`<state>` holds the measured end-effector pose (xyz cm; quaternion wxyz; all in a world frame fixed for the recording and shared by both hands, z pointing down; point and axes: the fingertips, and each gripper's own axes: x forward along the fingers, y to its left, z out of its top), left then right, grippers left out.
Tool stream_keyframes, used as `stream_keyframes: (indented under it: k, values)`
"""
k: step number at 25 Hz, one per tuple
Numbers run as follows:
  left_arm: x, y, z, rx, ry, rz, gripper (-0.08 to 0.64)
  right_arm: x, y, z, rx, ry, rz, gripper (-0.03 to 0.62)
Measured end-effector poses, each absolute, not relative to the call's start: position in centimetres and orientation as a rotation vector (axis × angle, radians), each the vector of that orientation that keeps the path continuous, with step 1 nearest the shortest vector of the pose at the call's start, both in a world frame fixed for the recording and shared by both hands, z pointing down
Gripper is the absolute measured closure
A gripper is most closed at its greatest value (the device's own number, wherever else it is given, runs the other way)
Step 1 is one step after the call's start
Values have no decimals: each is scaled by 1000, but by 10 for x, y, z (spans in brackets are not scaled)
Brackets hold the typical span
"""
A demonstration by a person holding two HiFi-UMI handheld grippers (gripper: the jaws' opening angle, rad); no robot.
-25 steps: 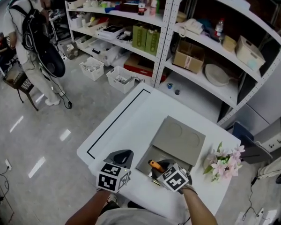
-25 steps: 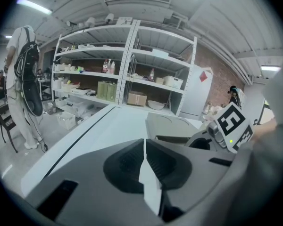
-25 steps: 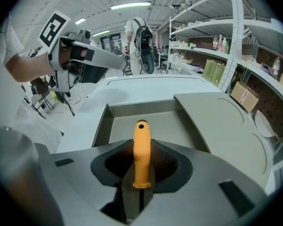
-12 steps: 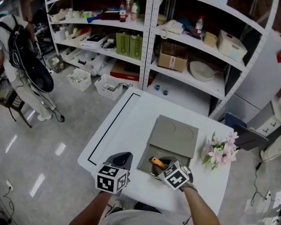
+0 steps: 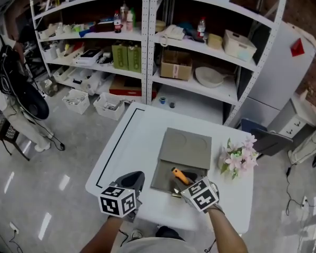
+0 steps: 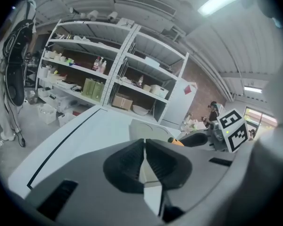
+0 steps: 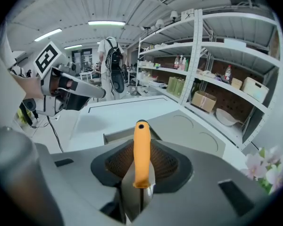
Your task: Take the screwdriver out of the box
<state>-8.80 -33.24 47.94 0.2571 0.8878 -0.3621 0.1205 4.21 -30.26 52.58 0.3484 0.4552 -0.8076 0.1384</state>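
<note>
Plainly the screwdriver [image 7: 141,149] is in the grip of the right gripper [image 5: 185,186]: its fingers [image 7: 119,162] pinch the orange handle from both sides, and the handle's end with its small hole points away from the camera. In the head view the handle sits over the open tray of the grey box [image 5: 160,182], whose lid lies flat on the bench [image 5: 129,141] behind it. I judge the step in hand to be the lift out of the box. The next move calls for carrying the tool clear of the box's rim to a bare part of the bench, with the pinch kept firm, since only the handle is held and the shaft is hidden below the fingers.

The left gripper [image 6: 144,158] is near the box's left side, its fingers [image 6: 126,163] pressed together with nothing between them.

The right gripper view alone shows the ribbed pads on the handle. The head view alone places the tool over the tray, with pink flowers [image 5: 237,157] at the bench's right edge. The left gripper view shows the orange tip from the side, beside the right gripper's marker cube.
</note>
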Motion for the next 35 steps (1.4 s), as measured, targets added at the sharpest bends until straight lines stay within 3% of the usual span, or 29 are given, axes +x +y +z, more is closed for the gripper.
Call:
stream_keyframes:
  k: [17, 35]
  values:
    - [-84, -314, 462, 2547, -836, 359, 537, 44, -266, 449, 1581, -2128, 311, 479]
    - [-77, -293, 454, 2655, -751, 423, 532, 67, -217, 426, 1987, -2068, 323, 479]
